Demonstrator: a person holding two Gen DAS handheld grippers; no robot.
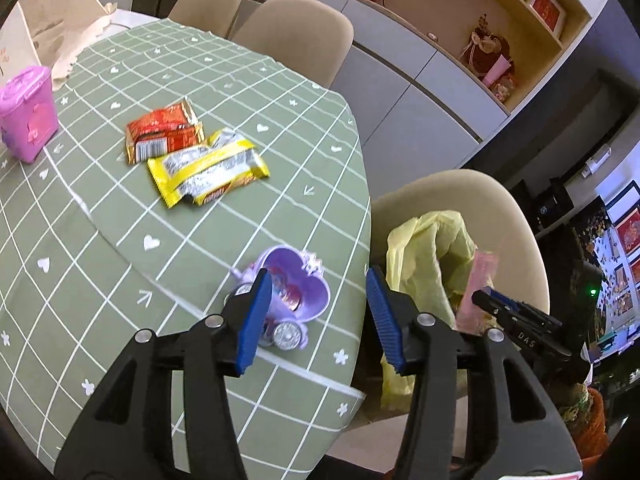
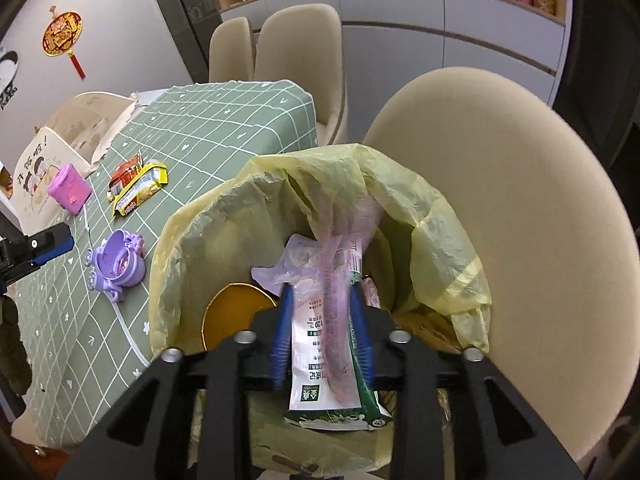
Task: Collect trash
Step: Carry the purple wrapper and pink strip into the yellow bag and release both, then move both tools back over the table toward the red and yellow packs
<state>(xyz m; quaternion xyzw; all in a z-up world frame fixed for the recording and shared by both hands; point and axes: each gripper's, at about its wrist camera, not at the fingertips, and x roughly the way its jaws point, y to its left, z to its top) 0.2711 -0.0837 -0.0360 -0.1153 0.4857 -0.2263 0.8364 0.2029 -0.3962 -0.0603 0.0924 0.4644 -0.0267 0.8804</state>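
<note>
My right gripper [image 2: 322, 304] is shut on a pink and white flattened wrapper [image 2: 324, 336], held over the mouth of a yellow trash bag [image 2: 192, 240] that sits on a beige chair. The bag holds a gold round lid [image 2: 232, 308]. My left gripper [image 1: 316, 300] is open and empty above the table's near edge, over a purple heart-shaped toy carriage [image 1: 300, 288]. A red wrapper [image 1: 160, 132] and a yellow wrapper [image 1: 208, 168] lie together further up the green checked tablecloth [image 1: 100, 240]. The bag [image 1: 432, 252] and right gripper [image 1: 492, 300] show in the left wrist view.
A pink toy bin [image 1: 26, 112] stands at the table's left side. A cream tote bag [image 2: 48, 160] lies at the far left. Beige chairs [image 1: 296, 36] line the far side; the chair back [image 2: 500, 200] rises behind the bag. Cabinets and shelves stand behind.
</note>
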